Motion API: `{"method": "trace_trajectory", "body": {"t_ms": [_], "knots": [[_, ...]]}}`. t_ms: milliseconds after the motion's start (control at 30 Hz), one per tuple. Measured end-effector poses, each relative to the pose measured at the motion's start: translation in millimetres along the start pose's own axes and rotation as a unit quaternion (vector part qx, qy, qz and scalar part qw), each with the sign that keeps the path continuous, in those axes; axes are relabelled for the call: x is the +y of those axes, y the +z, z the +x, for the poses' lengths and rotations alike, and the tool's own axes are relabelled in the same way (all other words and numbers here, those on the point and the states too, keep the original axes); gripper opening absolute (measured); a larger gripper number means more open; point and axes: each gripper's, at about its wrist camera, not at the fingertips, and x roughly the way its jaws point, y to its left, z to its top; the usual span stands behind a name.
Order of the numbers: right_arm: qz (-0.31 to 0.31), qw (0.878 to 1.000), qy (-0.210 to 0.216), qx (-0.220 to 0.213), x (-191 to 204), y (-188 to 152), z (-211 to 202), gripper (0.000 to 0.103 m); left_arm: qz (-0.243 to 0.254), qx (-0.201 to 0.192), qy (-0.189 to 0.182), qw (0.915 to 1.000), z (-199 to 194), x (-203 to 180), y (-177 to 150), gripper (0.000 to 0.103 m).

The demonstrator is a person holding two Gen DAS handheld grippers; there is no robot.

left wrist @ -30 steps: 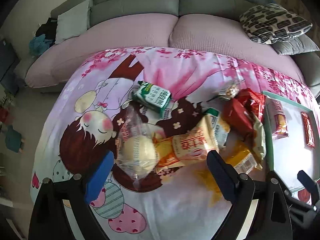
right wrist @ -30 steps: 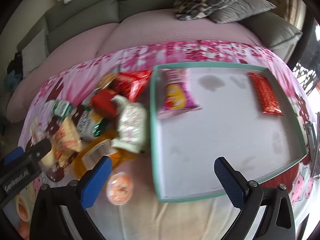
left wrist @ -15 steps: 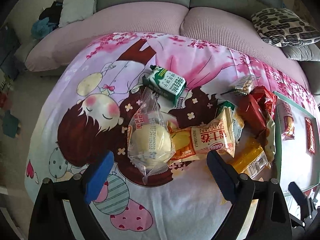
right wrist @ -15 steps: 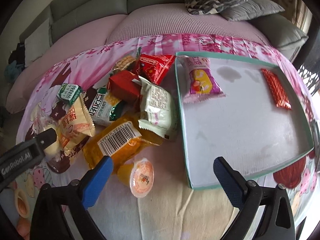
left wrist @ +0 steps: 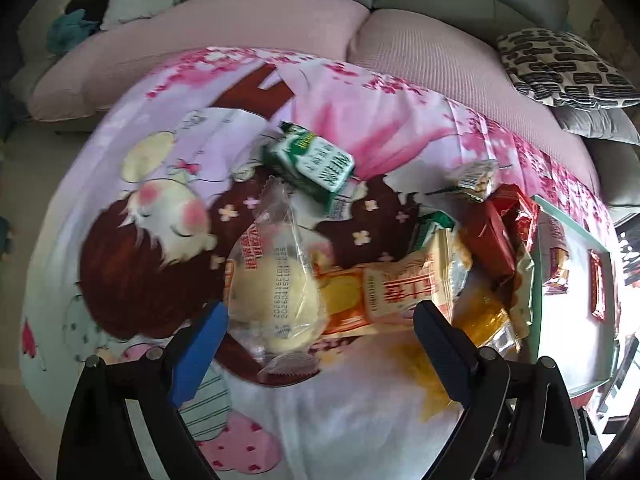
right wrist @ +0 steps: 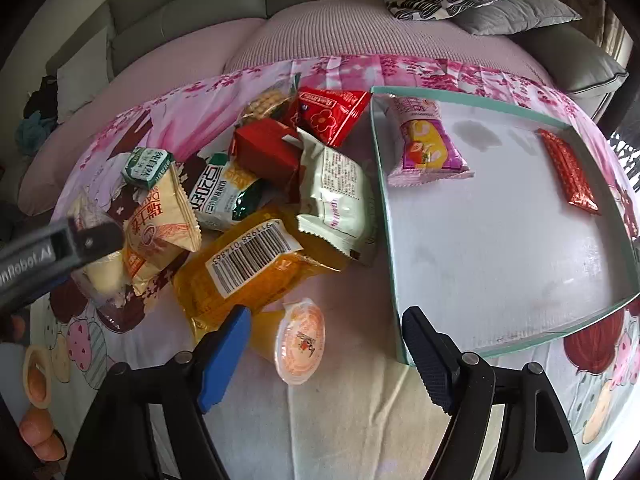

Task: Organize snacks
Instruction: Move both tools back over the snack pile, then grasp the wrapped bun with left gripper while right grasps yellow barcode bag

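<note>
Risk first: the jelly cup point(right wrist: 301, 344) lies tipped on its side on the soft cartoon cloth point(right wrist: 360, 420), just near of the orange packet point(right wrist: 244, 268). It could roll or squirt sideways as the right gripper point(right wrist: 324, 356) closes, since the left pad sits at its rim and the right pad is well clear. The pad could also snag the orange packet's edge and drag it along.

The right gripper's jaws are closing but fairly wide, cup between them, no squeeze visible yet.

The left gripper point(left wrist: 316, 336) stands wide, holding nothing, its pads straddling the clear-wrapped bun point(left wrist: 276, 300) and the yellow roll packet point(left wrist: 400, 284). Overlapping wrappers mean it might pinch both at once.

Farther out sits the snack pile; right of it is the green-rimmed tray point(right wrist: 384, 200), holding a pink cake packet point(right wrist: 424, 144) and a red bar point(right wrist: 568, 168).
</note>
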Motion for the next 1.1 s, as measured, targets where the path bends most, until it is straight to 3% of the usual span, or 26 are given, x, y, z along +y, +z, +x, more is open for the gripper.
{"method": "trace_trajectory", "body": {"t_ms": [167, 333, 433, 600, 733, 833, 1067, 1100], "knots": [[0.003, 1.000, 0.008, -0.016, 0, 5, -6, 0.080, 0.003, -0.002, 0.014, 0.9999, 7, -2, 9, 0.094], [0.010, 1.000, 0.013, -0.012, -4, 6, -3, 0.080, 0.021, -0.047, 0.020, 0.9985, -4, -8, 20, 0.094], [0.010, 1.000, 0.017, -0.009, -4, 6, -1, 0.080, 0.019, -0.054, 0.022, 0.9981, 0, -9, 23, 0.094], [0.011, 1.000, 0.022, -0.013, -5, 6, -2, 0.080, -0.001, -0.039, 0.059, 0.9975, 10, 1, 23, 0.094], [0.017, 0.999, 0.025, -0.012, -8, 6, -2, 0.080, -0.024, -0.027, 0.064, 0.9973, 12, 17, 21, 0.094], [0.019, 0.999, 0.025, -0.009, -9, 6, 0, 0.080, -0.050, 0.020, 0.064, 0.9965, 28, 31, 15, 0.094], [0.021, 1.000, 0.021, -0.005, -7, 5, 2, 0.080, -0.116, 0.060, -0.003, 0.9915, 39, 56, 8, 0.092], [0.020, 1.000, 0.020, -0.005, -7, 5, 2, 0.080, -0.120, 0.061, -0.011, 0.9909, 40, 57, 7, 0.087]]}}
